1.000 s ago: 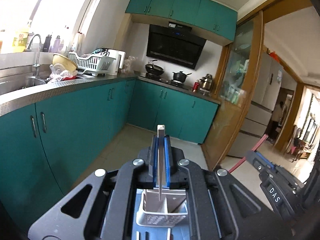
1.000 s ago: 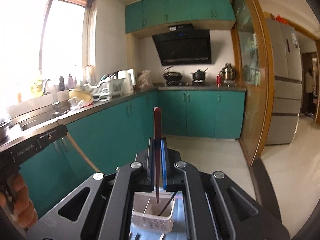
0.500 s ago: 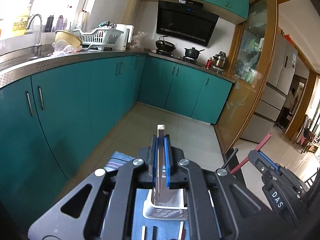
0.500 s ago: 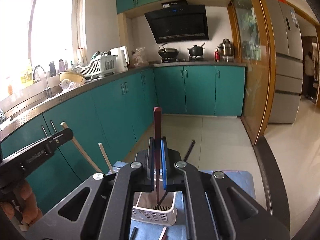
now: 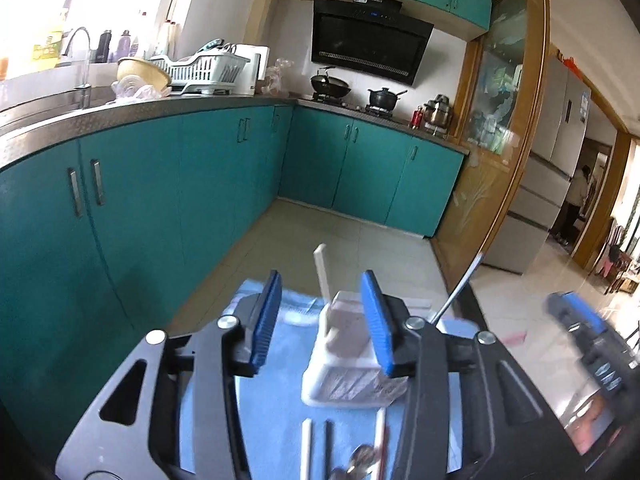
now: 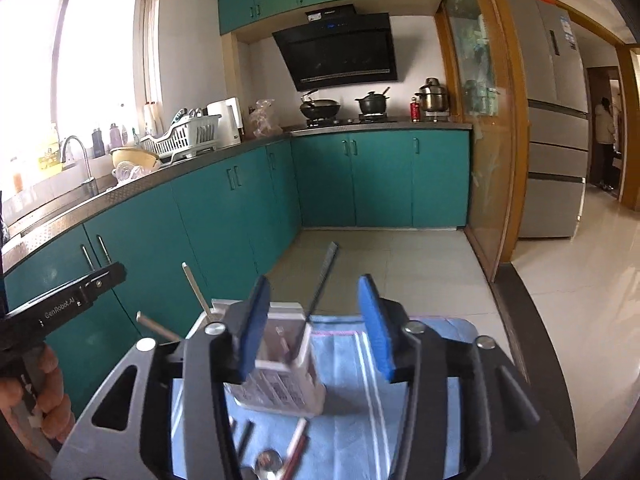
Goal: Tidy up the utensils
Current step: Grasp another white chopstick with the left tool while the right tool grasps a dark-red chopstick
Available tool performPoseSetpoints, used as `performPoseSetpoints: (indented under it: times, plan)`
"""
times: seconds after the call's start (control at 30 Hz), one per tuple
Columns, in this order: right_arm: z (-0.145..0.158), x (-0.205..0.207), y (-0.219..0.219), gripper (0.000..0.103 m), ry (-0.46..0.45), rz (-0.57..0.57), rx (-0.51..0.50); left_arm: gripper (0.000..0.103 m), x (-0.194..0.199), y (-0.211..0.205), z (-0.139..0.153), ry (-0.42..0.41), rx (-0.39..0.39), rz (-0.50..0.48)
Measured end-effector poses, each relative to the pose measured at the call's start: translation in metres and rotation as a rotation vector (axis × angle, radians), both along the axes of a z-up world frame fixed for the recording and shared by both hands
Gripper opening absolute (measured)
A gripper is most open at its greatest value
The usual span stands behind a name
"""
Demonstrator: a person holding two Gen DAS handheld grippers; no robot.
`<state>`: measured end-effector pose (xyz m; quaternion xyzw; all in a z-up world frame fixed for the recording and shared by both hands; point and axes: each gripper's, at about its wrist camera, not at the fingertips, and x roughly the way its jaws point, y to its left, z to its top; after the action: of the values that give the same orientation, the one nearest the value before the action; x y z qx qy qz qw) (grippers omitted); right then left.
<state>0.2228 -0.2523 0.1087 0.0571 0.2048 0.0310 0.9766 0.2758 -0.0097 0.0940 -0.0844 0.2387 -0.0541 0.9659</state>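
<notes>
The left gripper (image 6: 64, 304) body reads "GenRobot.AI"; other labels are too blurred.

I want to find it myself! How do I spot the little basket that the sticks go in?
Look at the blue cloth spread on the dark table. On it stands a small white utensil basket, upright, with a paper label on its side. It is the only container there, with chopsticks sticking up out of it, while the other utensils lie flat in front.
</notes>
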Motion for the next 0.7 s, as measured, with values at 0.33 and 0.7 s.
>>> performPoseSetpoints:
  times: [0.33, 0.7]
  plan:
    - [-0.137, -0.012, -0.011, 0.049, 0.392, 0.015, 0.097, 0.041, -0.016, 0.000, -0.149, 0.343, 0.174, -0.040]
    - [-0.220, 0.009, 0.055, 0.036, 0.678, 0.119, -0.048, 0.038, -0.015, 0.010, -0.201, 0.499, 0.189, -0.049]
